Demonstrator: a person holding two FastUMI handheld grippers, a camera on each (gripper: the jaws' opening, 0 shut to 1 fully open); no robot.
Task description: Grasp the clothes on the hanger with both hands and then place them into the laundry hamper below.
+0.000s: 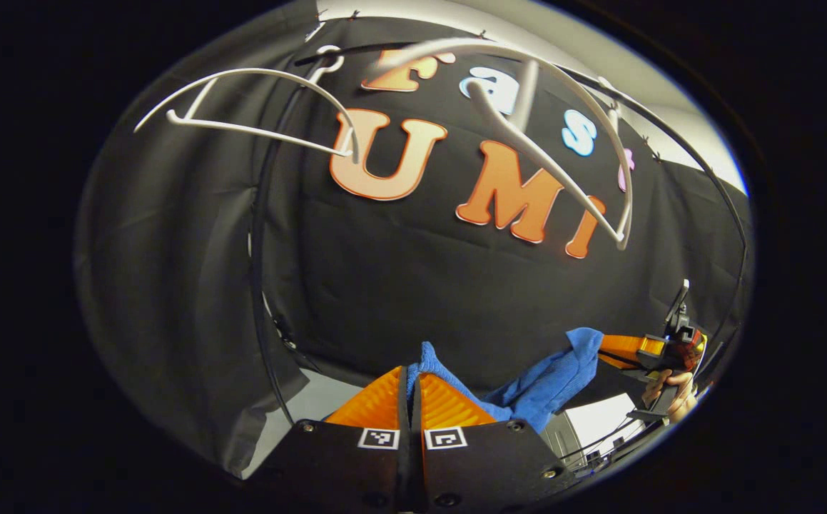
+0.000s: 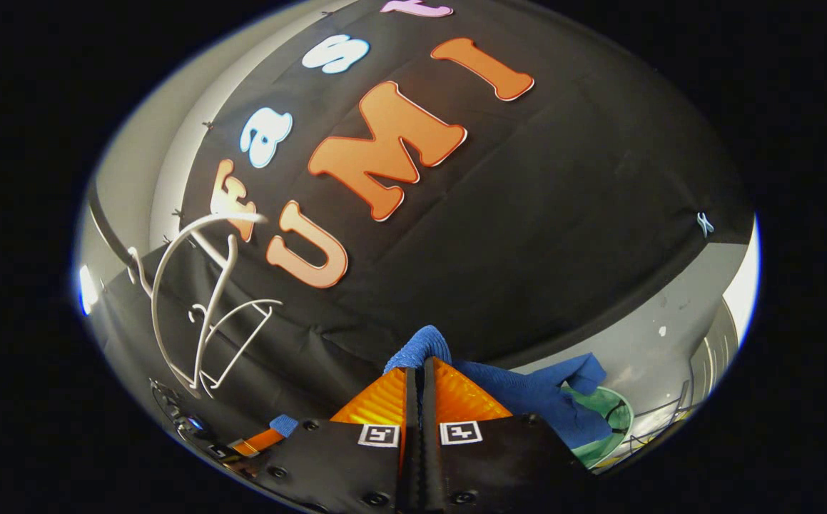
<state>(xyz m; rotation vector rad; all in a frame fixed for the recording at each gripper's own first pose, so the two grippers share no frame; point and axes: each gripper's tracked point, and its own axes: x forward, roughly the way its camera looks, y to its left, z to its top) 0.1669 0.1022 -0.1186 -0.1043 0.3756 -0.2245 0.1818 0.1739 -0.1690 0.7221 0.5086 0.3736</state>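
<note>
With both sets of jaws closed on the blue cloth [image 1: 527, 389], left gripper [image 1: 410, 382] and right gripper [image 2: 420, 375] pinching its opposite edges, fabric slung between them, empty white hangers [image 1: 527, 135] overhead, green hamper rim [image 2: 616, 410] below right.

Both claw-mounted views face the wall closely, sharing white hangers [image 1: 527, 135].

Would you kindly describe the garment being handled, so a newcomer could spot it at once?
Against the black cloth wall, below the two bare white hangers, the left gripper and right gripper each pinch the blue cloth, which sags between them. It is the only soft blue thing there.
</note>
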